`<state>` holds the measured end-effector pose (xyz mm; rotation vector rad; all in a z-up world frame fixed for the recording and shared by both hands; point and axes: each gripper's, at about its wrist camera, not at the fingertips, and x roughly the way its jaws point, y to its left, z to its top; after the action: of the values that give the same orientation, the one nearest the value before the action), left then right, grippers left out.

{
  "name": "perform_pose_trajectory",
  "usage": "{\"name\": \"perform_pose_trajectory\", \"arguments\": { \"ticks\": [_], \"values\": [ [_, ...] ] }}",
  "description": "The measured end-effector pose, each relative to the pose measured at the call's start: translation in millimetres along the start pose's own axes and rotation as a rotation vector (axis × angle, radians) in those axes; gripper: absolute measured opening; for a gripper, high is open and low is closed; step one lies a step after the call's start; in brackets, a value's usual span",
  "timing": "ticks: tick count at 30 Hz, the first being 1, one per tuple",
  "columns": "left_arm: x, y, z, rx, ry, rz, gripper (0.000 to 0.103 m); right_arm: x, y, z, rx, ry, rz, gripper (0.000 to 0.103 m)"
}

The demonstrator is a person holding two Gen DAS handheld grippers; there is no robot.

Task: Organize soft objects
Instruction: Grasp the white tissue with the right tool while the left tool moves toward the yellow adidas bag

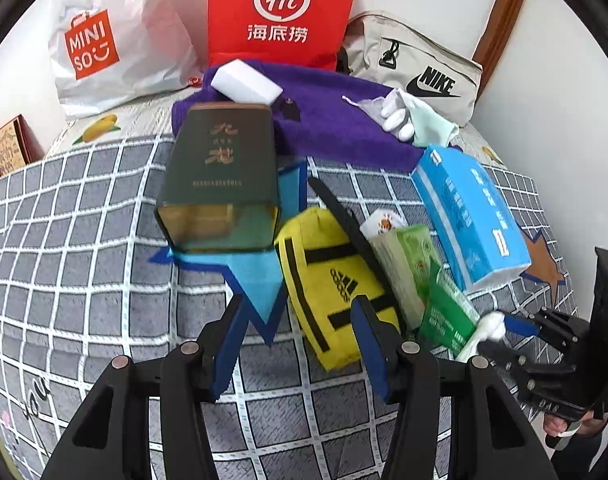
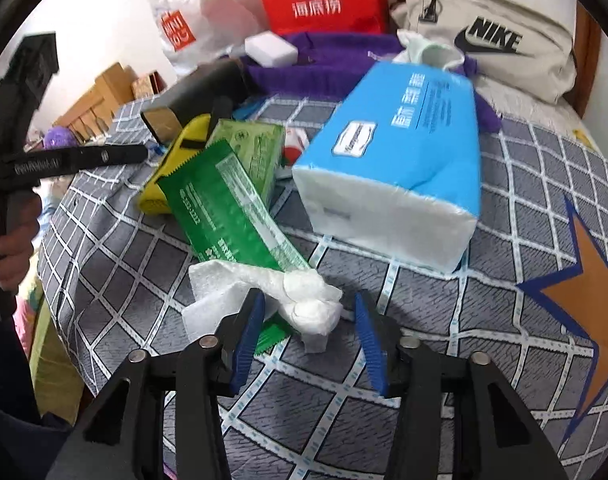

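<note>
Your left gripper (image 1: 299,344) was held low and pointed forward, its two blue-padded fingers (image 1: 227,356) spread wide apart with nothing between them. Your right gripper (image 2: 310,336) was also spread open, angled downward, its blue fingers (image 2: 245,340) apart. In the right wrist view, your left hand (image 2: 9,248) showed at the far left edge, wrapped around its gripper's handle.

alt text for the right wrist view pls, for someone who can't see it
The open right gripper straddles a crumpled white tissue on a grey checked bedspread. Behind the tissue lie a green packet, a blue tissue pack and a yellow pouch, with shopping bags against the wall.
</note>
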<state>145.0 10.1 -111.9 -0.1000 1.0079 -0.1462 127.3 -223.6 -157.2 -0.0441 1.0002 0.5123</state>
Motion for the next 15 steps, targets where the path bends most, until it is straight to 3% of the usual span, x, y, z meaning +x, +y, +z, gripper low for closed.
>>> {"name": "perform_pose_trajectory", "arguments": {
  "ticks": [1,6,9,15],
  "values": [
    [2,0,-2,-0.005,0.005,-0.004,0.051,0,-1,-1,0.002,0.002,-0.003,0.027],
    [6,-5,-7,0.011,0.006,-0.029,0.051,-13,0,-3,-0.02,-0.036,-0.012,0.027],
    [11,-11,-7,0.027,0.011,-0.035,0.062,-26,-5,-2,-0.006,-0.062,-0.015,0.027],
    [33,-25,-1,0.053,0.063,-0.027,0.064,-43,-10,-1,0.009,-0.1,-0.005,0.027]
  ]
}}
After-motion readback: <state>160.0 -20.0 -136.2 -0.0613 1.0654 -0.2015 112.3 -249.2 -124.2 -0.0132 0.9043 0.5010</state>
